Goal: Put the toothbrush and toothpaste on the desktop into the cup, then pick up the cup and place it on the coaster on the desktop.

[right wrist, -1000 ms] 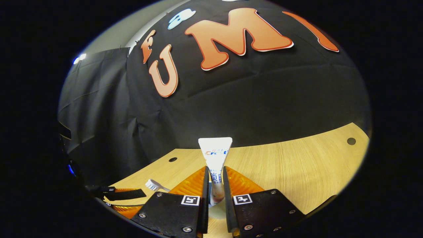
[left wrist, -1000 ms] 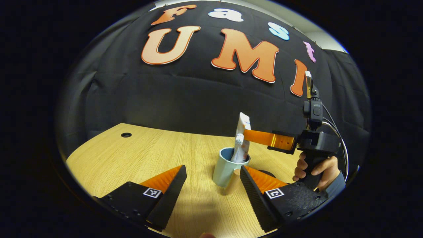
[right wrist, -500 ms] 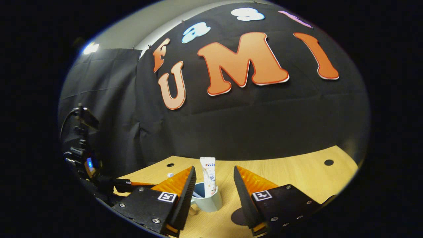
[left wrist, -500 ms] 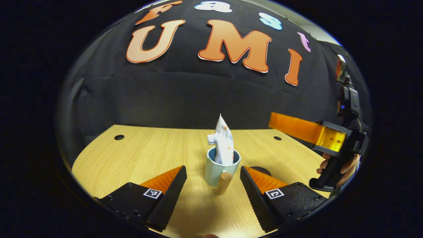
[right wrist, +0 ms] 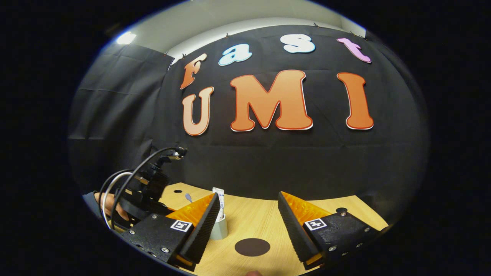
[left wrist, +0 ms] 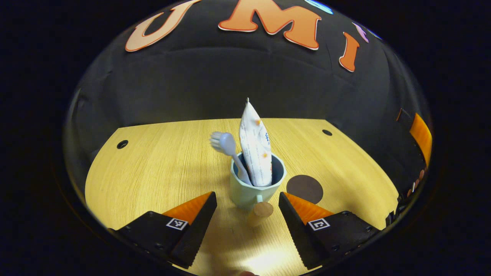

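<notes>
Your left gripper (left wrist: 247,199) is spread wide, holding nothing, w/ the cup (left wrist: 256,184) straight ahead btwn its fingers and the cup's wooden handle (left wrist: 260,212) pointing back toward you. Cup sits upright on the desk (left wrist: 161,168). Toothpaste (left wrist: 255,147) stands in it, crimped end up; toothbrush (left wrist: 229,150) leans out left, bristle head up. Coaster (left wrist: 305,188), dark and round, lies flat just right of the cup, apart from it. Your right gripper (right wrist: 247,214) is also wide and empty, above the desk, coaster (right wrist: 252,247) low btwn its fingers. From there the cup (right wrist: 219,226) sits behind the left finger, and your other hand (right wrist: 111,205) grips the left tool at far left.
</notes>
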Motion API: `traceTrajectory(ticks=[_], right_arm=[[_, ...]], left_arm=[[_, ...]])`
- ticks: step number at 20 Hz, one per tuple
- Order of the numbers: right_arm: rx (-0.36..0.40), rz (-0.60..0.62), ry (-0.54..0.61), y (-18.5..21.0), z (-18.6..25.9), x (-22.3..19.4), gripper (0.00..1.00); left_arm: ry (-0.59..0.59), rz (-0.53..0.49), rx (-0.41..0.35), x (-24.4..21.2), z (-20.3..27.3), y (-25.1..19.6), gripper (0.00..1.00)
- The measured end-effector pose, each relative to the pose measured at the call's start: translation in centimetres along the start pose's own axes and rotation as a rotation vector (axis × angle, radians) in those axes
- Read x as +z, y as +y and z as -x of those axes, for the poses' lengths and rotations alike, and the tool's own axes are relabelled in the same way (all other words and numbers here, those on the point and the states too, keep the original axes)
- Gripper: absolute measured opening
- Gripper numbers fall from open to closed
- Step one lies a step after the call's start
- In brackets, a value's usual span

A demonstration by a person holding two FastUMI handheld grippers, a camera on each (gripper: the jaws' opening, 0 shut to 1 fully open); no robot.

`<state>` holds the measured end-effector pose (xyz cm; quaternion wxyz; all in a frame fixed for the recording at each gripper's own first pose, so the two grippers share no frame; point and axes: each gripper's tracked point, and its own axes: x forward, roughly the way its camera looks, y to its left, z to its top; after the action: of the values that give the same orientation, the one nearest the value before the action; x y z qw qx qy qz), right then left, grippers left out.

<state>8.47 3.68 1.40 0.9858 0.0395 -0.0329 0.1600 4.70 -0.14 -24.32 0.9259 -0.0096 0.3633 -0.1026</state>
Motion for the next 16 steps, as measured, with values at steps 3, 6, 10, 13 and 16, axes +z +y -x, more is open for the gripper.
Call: traceTrajectory(ticks=[3,6,10,13,16], right_arm=[[-0.025,-0.01,-0.006,-1.2,1.4,0.1,0.92],[-0.037,-0.019,-0.002,-1.7,3.3,-0.7,0.92],[-0.063,0.009,0.003,-2.6,5.1,-1.1,0.92],[-0.055,0.014,-0.015,-2.6,6.3,-0.5,0.93],[-0.043,0.001,-0.021,-2.5,7.1,-0.4,0.93]], left_arm=[[0.08,-0.033,-0.003,-0.5,-1.4,-0.9,0.97],[0.145,-0.084,0.023,-0.5,-2.2,-1.6,1.0],[0.268,-0.082,0.02,-2.2,-3.9,-1.9,0.98],[0.323,-0.107,0.088,-2.6,-3.9,-0.9,0.75],[0.345,-0.074,0.099,-3.3,-3.6,-1.1,0.48]])
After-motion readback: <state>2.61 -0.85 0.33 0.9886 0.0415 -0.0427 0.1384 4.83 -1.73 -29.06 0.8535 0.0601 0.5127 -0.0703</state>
